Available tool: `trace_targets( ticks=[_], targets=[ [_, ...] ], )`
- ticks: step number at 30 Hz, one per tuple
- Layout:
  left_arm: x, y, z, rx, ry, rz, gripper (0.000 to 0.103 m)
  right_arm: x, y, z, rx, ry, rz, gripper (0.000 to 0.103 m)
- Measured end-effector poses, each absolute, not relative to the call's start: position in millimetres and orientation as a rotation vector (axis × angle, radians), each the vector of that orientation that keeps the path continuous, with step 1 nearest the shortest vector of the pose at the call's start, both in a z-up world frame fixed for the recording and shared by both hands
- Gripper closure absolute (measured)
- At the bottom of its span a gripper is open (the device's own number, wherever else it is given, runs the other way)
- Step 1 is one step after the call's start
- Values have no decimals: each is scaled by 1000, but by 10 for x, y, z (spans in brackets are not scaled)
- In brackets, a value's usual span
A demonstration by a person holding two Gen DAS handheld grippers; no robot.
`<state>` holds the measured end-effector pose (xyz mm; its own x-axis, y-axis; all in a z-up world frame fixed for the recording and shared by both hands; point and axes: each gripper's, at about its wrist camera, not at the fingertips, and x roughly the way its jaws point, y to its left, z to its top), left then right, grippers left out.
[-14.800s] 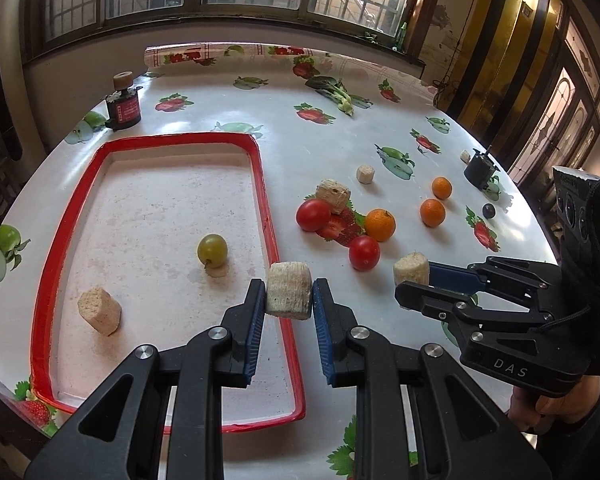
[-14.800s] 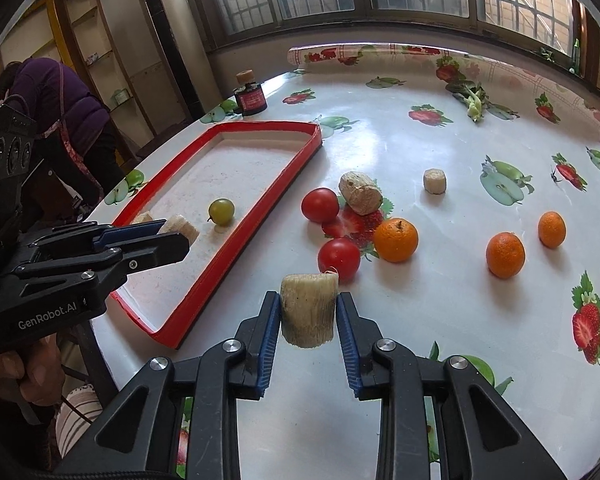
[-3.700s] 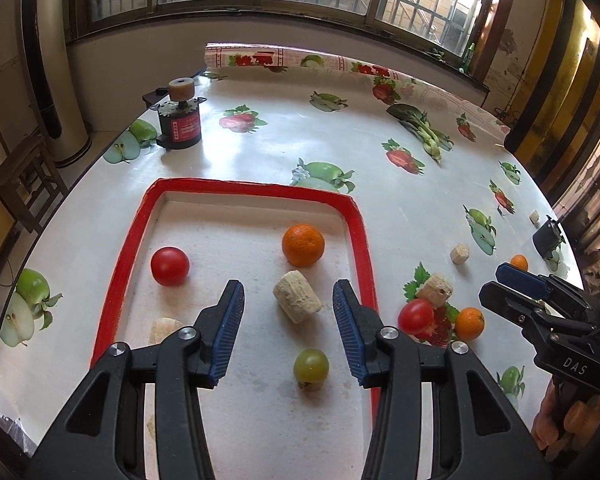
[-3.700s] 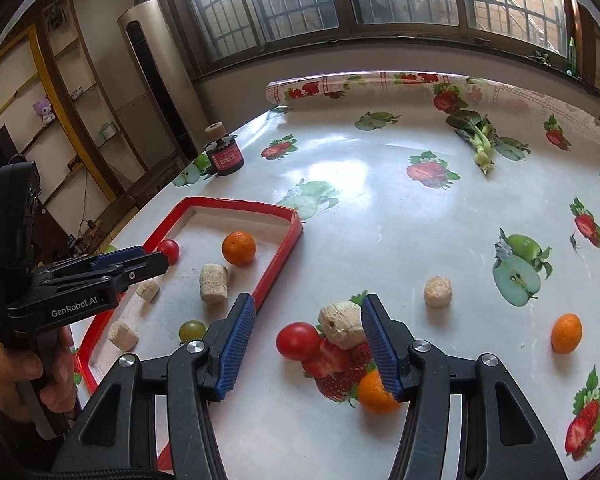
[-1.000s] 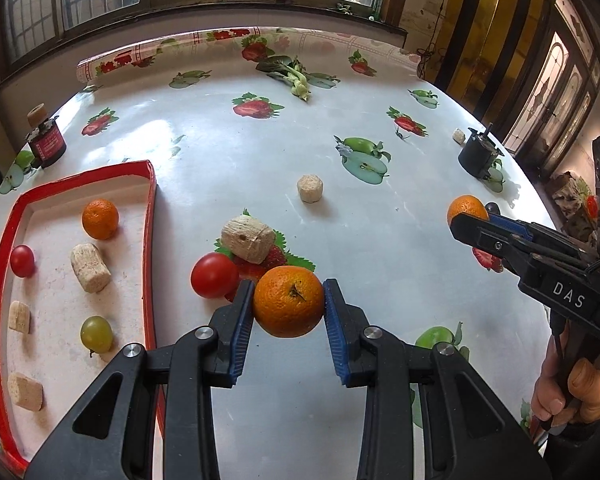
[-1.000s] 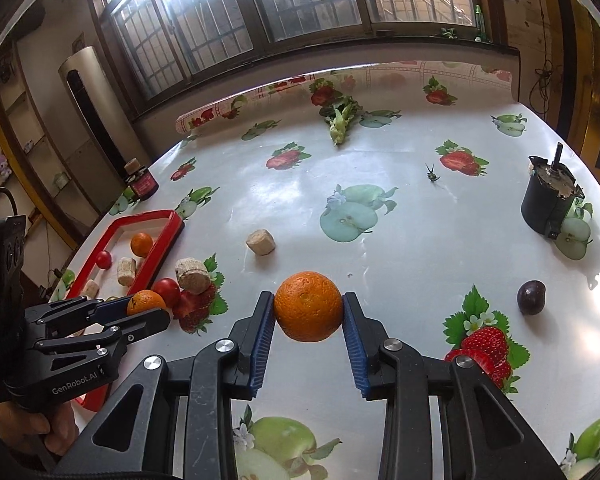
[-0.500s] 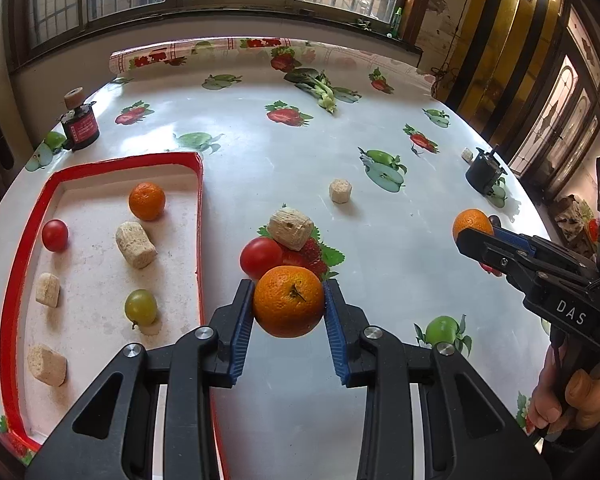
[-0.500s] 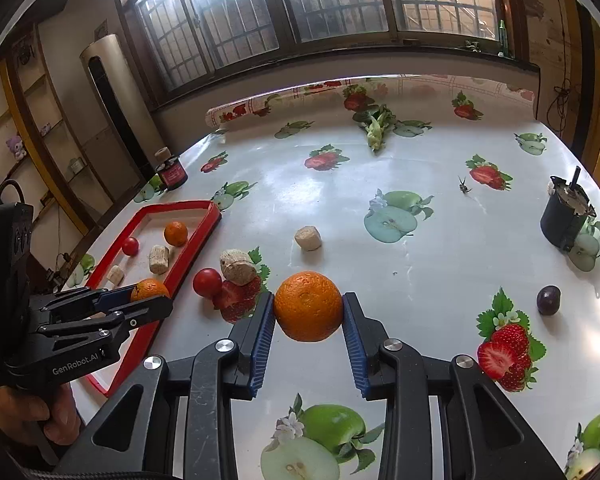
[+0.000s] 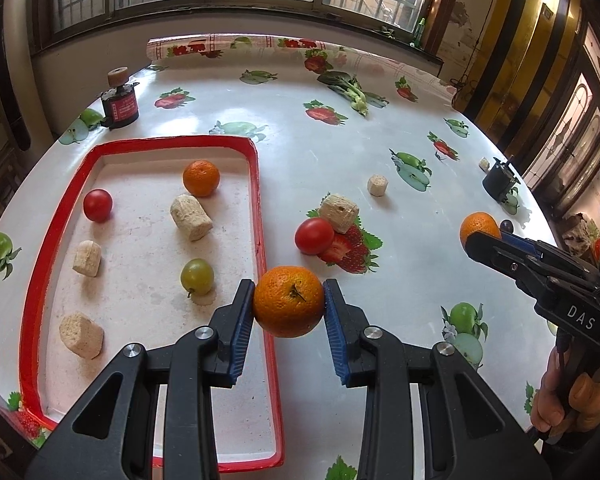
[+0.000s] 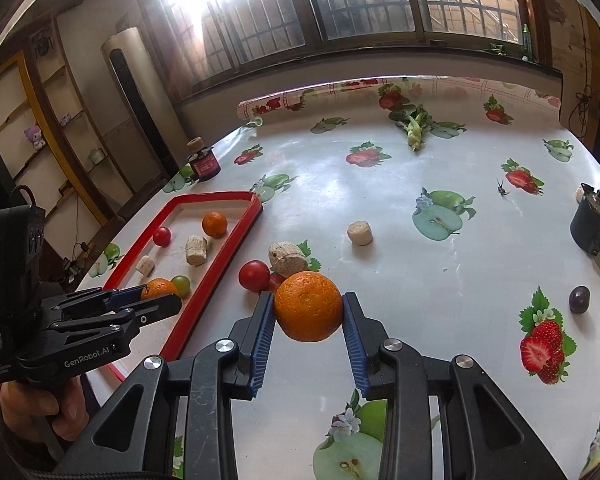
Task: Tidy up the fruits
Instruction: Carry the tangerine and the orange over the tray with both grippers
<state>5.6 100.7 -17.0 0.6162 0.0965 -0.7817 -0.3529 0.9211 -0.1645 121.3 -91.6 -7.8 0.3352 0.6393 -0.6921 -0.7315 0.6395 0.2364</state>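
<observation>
Both grippers clamp an orange each, off the table: left gripper (image 9: 289,307) holds its orange (image 9: 289,301) over the right rim of the red tray (image 9: 262,216), ready to drop in. Right gripper (image 10: 308,316) carries its orange (image 10: 308,306) behind (tomato (image 9: 314,236) left on the table).

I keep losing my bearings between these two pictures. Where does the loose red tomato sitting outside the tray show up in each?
Left wrist view: the tomato sits right of centre, just right of the red tray, touching a beige chunk.
Right wrist view: the same tomato is left of centre, just above the right gripper.
Shared landmark: the dark red-labelled jar beyond the tray.
</observation>
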Motion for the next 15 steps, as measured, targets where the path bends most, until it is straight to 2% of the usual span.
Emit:
trace_targets(
  ticks=[15],
  targets=[
    [-277,1277,-204,-350,867,319,71,956,-580,-72,-157,841,983,68]
  ],
)
